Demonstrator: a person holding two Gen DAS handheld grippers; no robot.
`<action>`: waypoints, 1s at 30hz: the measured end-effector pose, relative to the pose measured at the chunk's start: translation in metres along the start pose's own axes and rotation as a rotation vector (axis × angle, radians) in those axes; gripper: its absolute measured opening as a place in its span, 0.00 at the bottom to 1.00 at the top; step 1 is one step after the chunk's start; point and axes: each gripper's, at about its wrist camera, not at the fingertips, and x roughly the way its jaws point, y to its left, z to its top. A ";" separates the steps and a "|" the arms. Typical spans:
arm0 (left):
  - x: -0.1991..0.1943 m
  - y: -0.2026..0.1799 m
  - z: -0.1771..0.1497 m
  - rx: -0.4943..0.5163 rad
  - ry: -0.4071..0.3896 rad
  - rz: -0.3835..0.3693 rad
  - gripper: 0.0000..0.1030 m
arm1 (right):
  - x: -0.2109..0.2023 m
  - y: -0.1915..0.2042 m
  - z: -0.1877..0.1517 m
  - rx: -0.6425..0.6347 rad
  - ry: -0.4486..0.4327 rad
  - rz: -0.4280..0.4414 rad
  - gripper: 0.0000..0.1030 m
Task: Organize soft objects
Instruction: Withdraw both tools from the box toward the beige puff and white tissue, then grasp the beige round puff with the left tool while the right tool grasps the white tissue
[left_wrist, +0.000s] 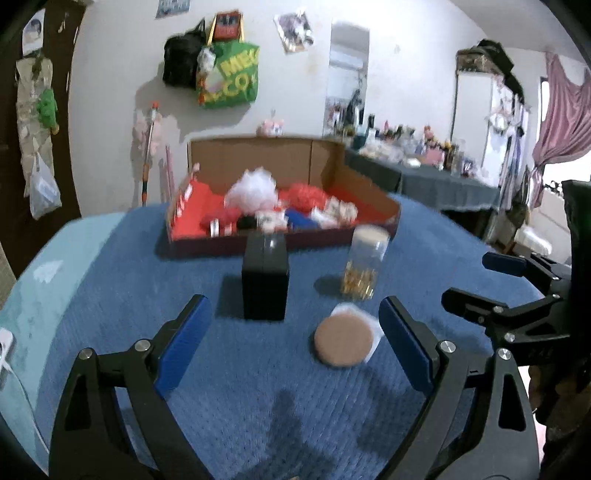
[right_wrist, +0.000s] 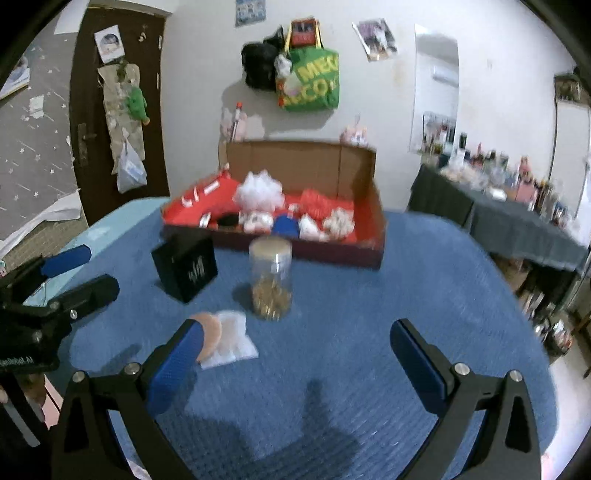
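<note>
Both tongs hover spread wide and hold nothing. The left tongs hang low over the blue cloth on the worktop, and the round tan puff lies just inside the right finger, resting partly on a small white pad. Straight ahead of the left tongs, near their left finger, stands a black box, upright; ahead and to the right stands a clear jar with a tan lid and gold bits in its bottom. The right tongs are likewise agape over the cloth, and the same puff sits just past the tip of the left finger, partly hidden by it, with the white pad beside it. The jar stands ahead, between the fingers, and the black box is ahead and off to the left, tilted in this view. Beyond all these, at the far side of the worktop, lies an open cardboard box with a red lining; in it sit soft things: a white mesh pouf, a red pouf, a blue ball and other small pieces too blurred to tell.
</note>
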 end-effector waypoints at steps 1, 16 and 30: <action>0.005 0.001 -0.005 -0.002 0.020 0.002 0.90 | 0.006 -0.001 -0.004 0.009 0.016 0.001 1.00; 0.043 0.003 -0.042 -0.035 0.174 0.005 0.90 | 0.035 -0.013 -0.029 0.056 0.119 0.029 1.00; 0.091 -0.012 -0.029 -0.065 0.329 -0.085 0.90 | 0.053 -0.046 -0.021 0.116 0.201 0.055 1.00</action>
